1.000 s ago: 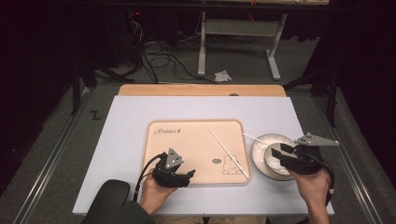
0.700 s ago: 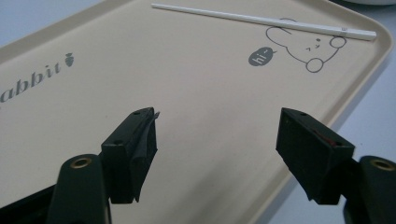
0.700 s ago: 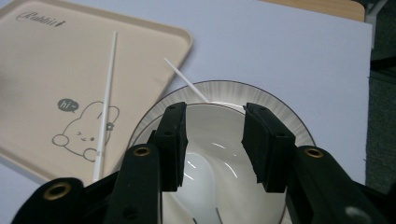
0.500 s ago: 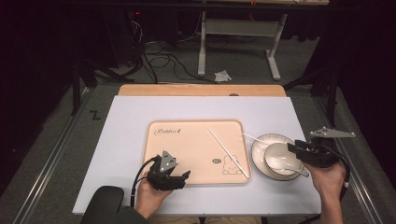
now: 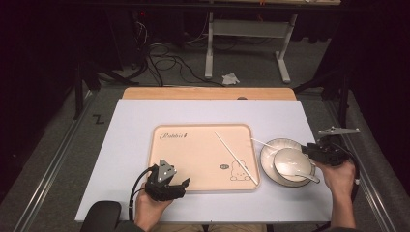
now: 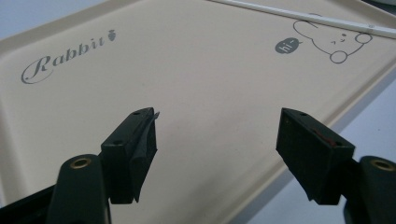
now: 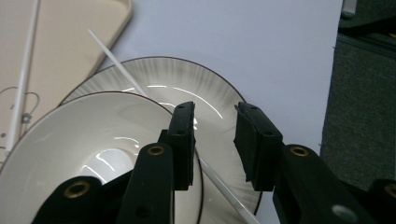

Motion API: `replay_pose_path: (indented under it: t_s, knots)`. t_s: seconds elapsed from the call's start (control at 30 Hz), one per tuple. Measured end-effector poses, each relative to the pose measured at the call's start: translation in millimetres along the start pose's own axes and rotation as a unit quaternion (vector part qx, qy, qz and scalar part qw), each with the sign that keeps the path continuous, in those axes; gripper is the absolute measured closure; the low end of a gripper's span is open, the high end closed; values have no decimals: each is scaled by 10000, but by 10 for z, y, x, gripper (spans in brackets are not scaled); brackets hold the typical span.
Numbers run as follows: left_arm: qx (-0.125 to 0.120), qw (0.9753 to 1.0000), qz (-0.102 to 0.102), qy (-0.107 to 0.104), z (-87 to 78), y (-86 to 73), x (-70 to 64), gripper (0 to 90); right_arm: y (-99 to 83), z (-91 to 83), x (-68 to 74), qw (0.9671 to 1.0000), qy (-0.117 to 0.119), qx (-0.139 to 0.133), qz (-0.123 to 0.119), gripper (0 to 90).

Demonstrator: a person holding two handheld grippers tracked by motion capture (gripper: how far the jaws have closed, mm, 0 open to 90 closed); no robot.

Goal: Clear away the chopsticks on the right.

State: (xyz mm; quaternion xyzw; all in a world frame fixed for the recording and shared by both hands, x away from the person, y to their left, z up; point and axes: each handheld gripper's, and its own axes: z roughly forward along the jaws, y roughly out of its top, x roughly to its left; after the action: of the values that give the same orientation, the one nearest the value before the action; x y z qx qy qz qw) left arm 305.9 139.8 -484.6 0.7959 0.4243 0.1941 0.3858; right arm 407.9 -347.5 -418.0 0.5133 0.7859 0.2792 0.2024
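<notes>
A beige tray [image 5: 193, 154] printed "Rabbit" lies mid-table with a white chopstick [image 5: 235, 157] slanting across its right side. Right of it a white bowl [image 5: 290, 162] sits in a dark-rimmed plate [image 5: 285, 141]. A second chopstick [image 7: 114, 60] rests across the plate and runs under the jaws. My right gripper [image 5: 307, 150] hovers at the plate's right edge, jaws a narrow gap apart over the bowl's rim [image 7: 93, 140], gripping nothing. My left gripper [image 5: 180, 186] is at the tray's front left edge, wide open over the bare tray [image 6: 187, 70].
The white table top [image 5: 135, 121] has free room left of and behind the tray. Its right edge lies close to my right hand, with dark floor beyond. Cables and a metal desk frame [image 5: 241, 29] stand on the floor behind the table.
My right gripper has drawn back to the right off the plate, uncovering the bowl. The left gripper has barely moved.
</notes>
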Motion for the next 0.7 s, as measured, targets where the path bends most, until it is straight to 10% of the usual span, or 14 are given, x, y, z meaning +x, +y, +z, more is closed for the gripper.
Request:
replay_pose_path:
  t_s: [0.7]
  knots:
    - [22,9999,108,-95,53,20,-32,291,-169,37,-176,9991,138,363,181,720]
